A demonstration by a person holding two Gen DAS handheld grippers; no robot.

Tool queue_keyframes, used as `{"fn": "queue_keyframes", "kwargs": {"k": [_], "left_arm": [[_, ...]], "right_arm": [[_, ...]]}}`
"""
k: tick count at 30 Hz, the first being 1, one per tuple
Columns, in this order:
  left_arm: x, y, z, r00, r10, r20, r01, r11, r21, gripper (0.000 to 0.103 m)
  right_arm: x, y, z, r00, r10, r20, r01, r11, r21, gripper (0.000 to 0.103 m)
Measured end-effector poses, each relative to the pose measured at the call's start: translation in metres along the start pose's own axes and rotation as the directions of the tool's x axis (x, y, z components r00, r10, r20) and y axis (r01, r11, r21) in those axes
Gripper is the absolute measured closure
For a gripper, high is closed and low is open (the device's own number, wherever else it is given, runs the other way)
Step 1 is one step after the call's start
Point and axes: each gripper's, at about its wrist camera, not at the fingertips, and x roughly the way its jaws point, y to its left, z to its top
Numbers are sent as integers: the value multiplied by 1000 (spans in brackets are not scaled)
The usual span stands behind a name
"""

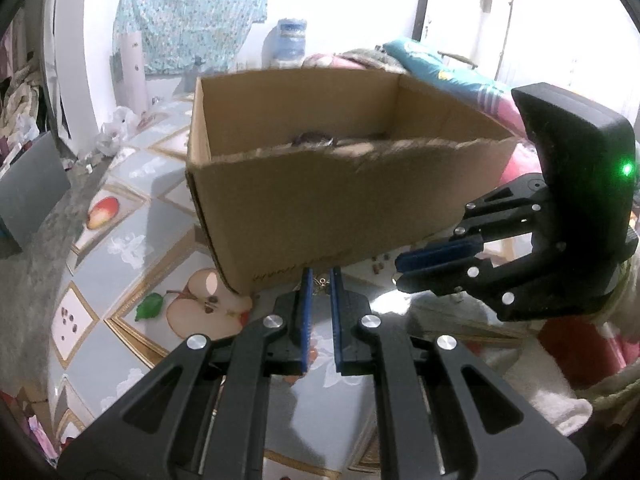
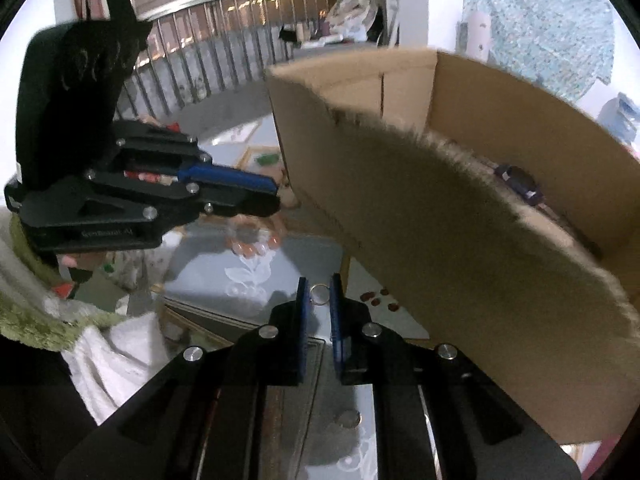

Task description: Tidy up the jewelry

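Observation:
An open cardboard box (image 1: 304, 208) stands on the table; it also shows in the right wrist view (image 2: 460, 240). A dark piece of jewelry (image 2: 520, 184) lies inside it, also seen in the left wrist view (image 1: 314, 138). My left gripper (image 1: 320, 280) has its jaws narrowly apart around a small gold piece (image 1: 320, 282) at the box's foot. My right gripper (image 2: 319, 292) has its jaws narrowly apart around a thin silver ring (image 2: 319, 294). Whether either piece is clamped is unclear. Each gripper shows in the other's view: the right one (image 1: 404, 268), the left one (image 2: 274, 196).
The table has a fruit-print cloth (image 1: 120, 248) under glass. Small reddish beads (image 2: 378, 298) lie by the box. A folded blanket (image 1: 440, 68) lies behind the box. A railing (image 2: 224, 64) runs beyond the table. White cloth (image 2: 112, 356) lies at my lower left.

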Motion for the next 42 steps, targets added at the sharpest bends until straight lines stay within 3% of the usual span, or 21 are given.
{"fn": "queue_keyframes", "kwargs": {"k": [4, 8, 11, 14, 19, 27, 33, 42], "left_arm": [[-26, -7, 15, 997, -42, 63, 42, 999, 8, 95], [-43, -12, 40, 987, -99, 125, 99, 995, 7, 95], [-37, -12, 63, 982, -134, 132, 138, 990, -20, 95], [-25, -14, 84, 982, -149, 120, 153, 988, -21, 95], [24, -13, 121, 990, -141, 28, 142, 989, -43, 95], [104, 1, 152, 981, -152, -120, 134, 981, -143, 95], [126, 7, 157, 977, -140, -158, 106, 973, -207, 85], [111, 9, 159, 987, -136, -90, 114, 970, -214, 85]], "right_arm": [[-39, 1, 10, 994, -13, 112, 9, 999, 37, 93], [-78, -11, 23, 973, -59, 224, 33, 992, 119, 93], [-87, -27, 34, 966, -76, 247, 29, 982, 189, 93], [-87, -53, 42, 972, -104, 208, 45, 961, 272, 93], [-62, -96, 59, 986, -144, 85, 100, 916, 388, 93], [-16, -157, 61, 994, -101, -37, 105, 846, 522, 92], [-16, -175, 52, 997, -79, -11, 70, 796, 601, 92], [-37, -178, 49, 992, -98, 74, 33, 791, 610, 92]]}}
